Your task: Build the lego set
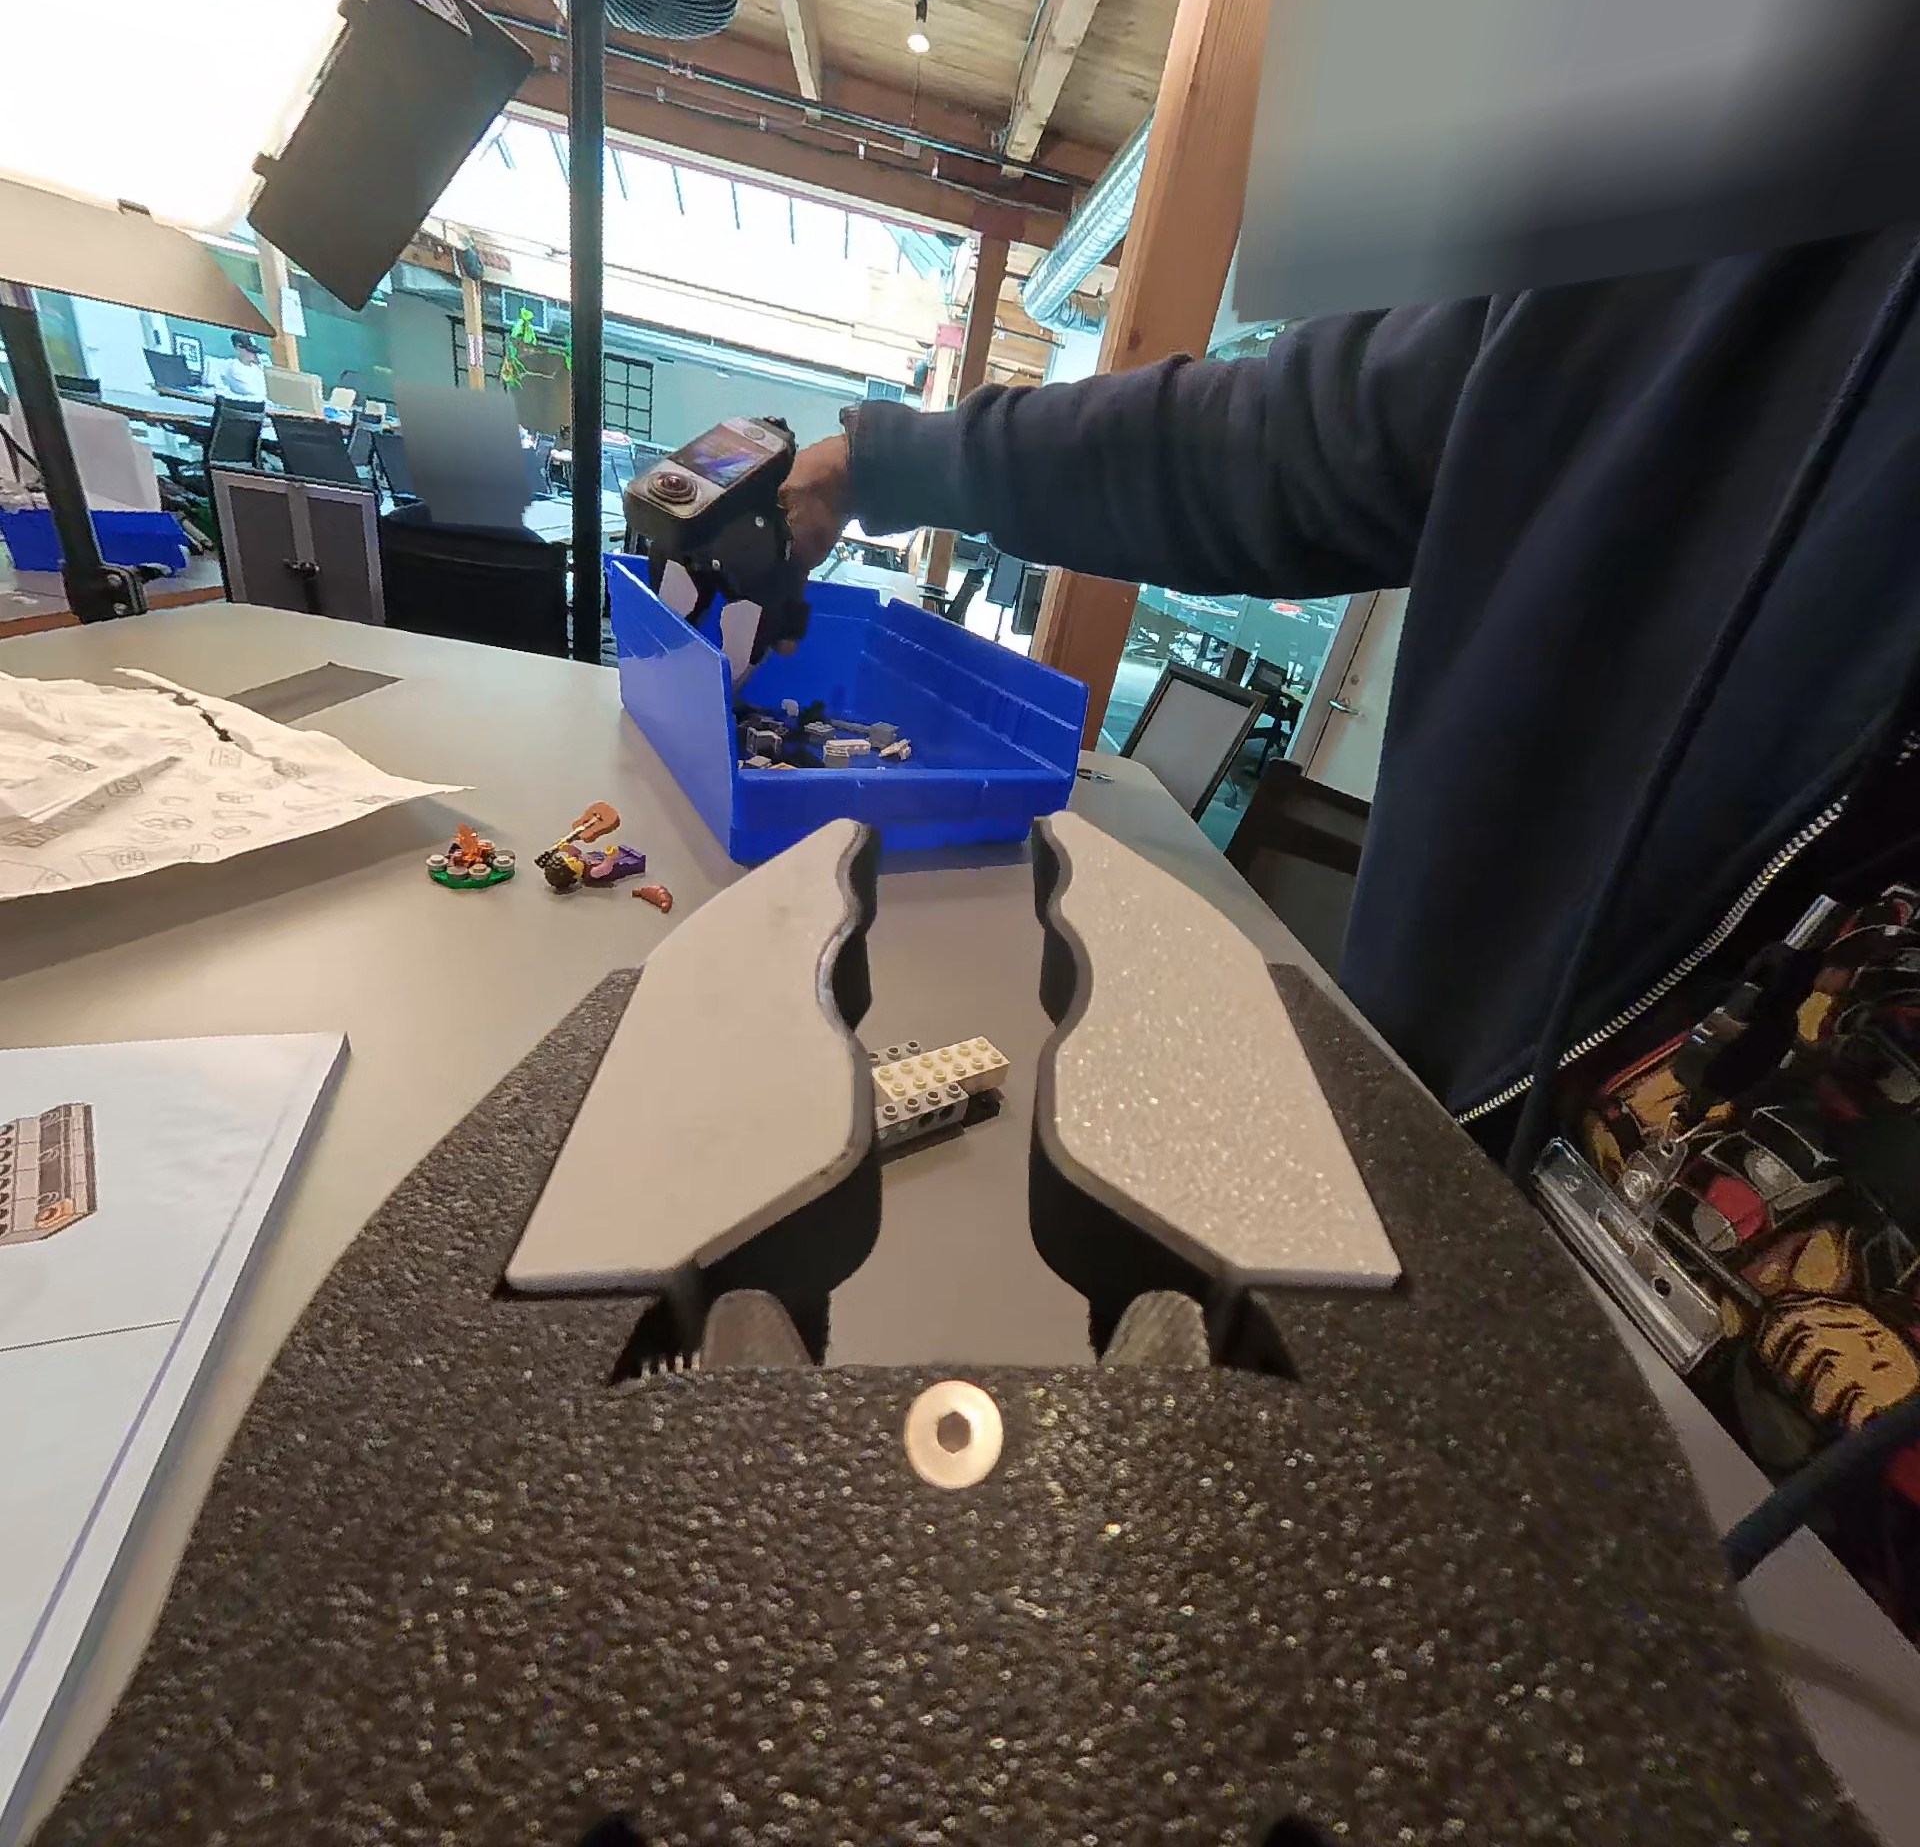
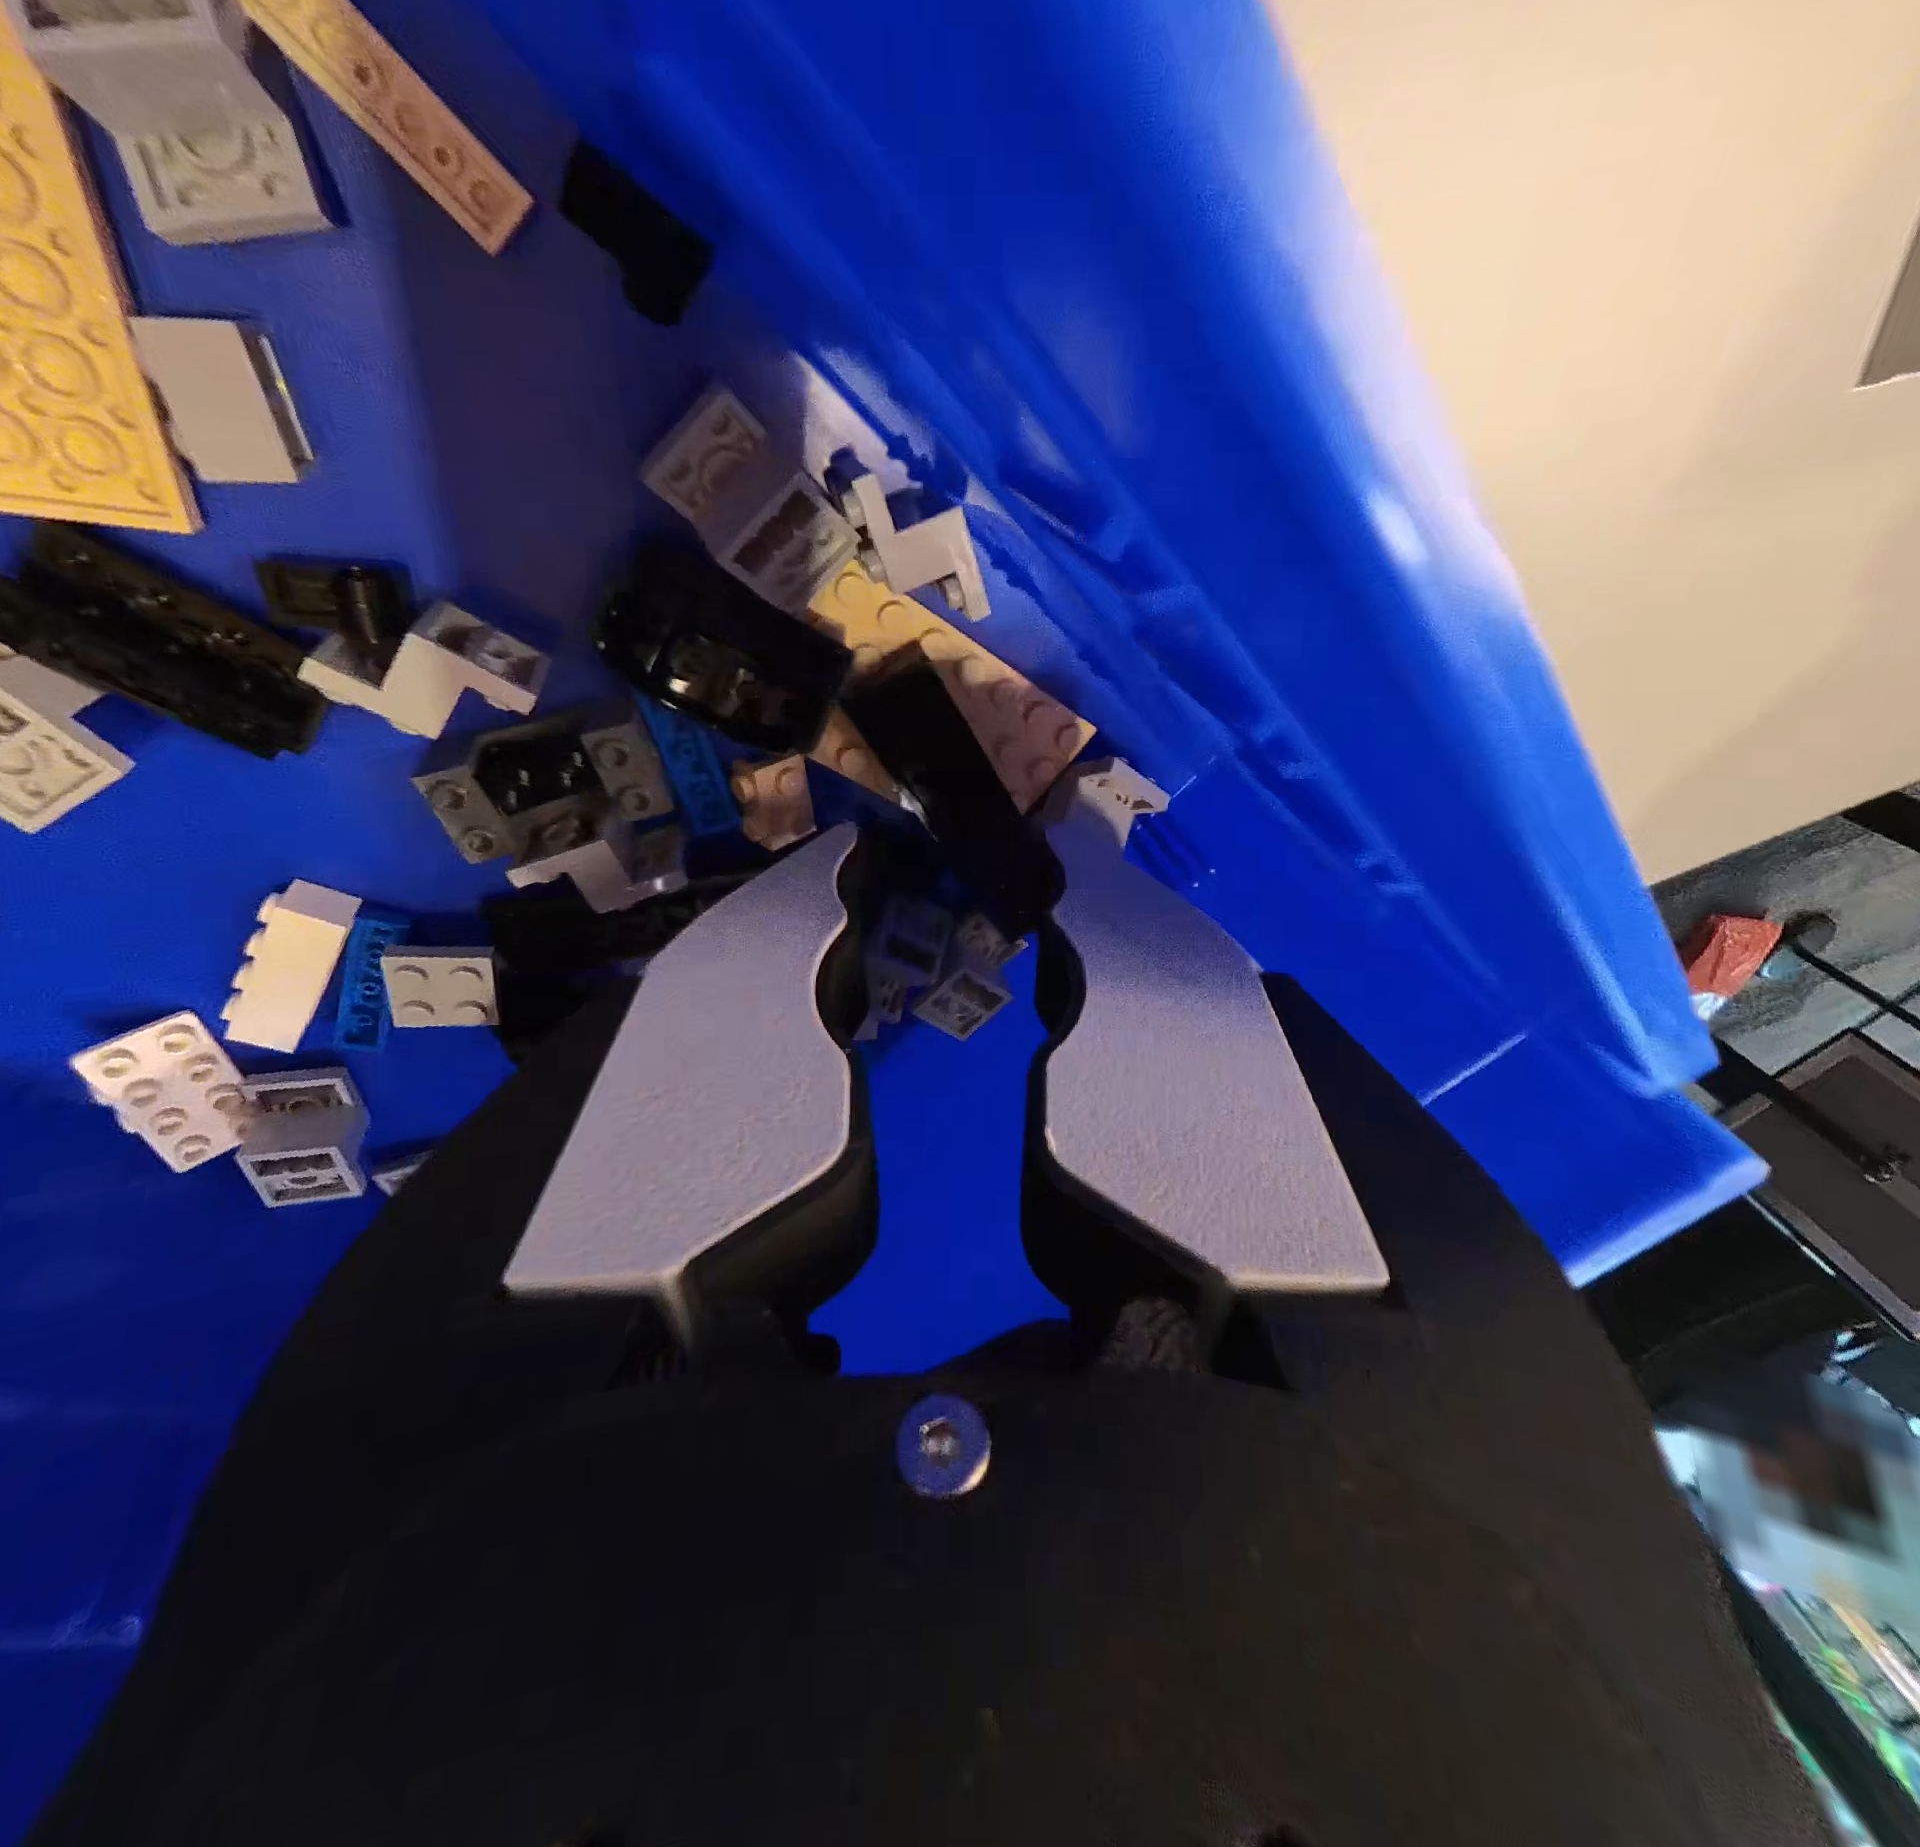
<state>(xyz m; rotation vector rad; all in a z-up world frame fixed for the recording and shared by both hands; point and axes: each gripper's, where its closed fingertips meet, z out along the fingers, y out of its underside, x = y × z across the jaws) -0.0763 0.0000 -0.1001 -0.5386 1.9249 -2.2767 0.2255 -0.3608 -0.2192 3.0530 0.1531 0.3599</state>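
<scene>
My left gripper (image 1: 951,862) hovers open over the grey table (image 1: 416,966), just in front of a blue bin (image 1: 904,810). A small cream, grey and black brick assembly (image 1: 935,1080) lies on the table beneath the open jaws, beside the left finger and clear of the right one. My right gripper (image 2: 951,841) reaches down into the blue bin (image 2: 1143,447), among loose grey, black, tan and blue bricks. Small grey bricks (image 2: 935,966) and a long black piece (image 2: 956,810) lie between its spread fingers; I see no pad pressing on them. It also shows in the left wrist view (image 1: 727,592).
A toy figure with a guitar (image 1: 592,857), a small campfire build (image 1: 473,862) and a brown croissant piece (image 1: 655,896) lie left of the bin. A printed sheet (image 1: 156,789) and a booklet (image 1: 125,1226) lie at left. A person's dark sleeve (image 1: 1143,488) crosses at right. Left tips to right tips: about 50 centimetres. The small campfire build (image 1: 473,862) is about 25 centimetres from both grippers' fingertips.
</scene>
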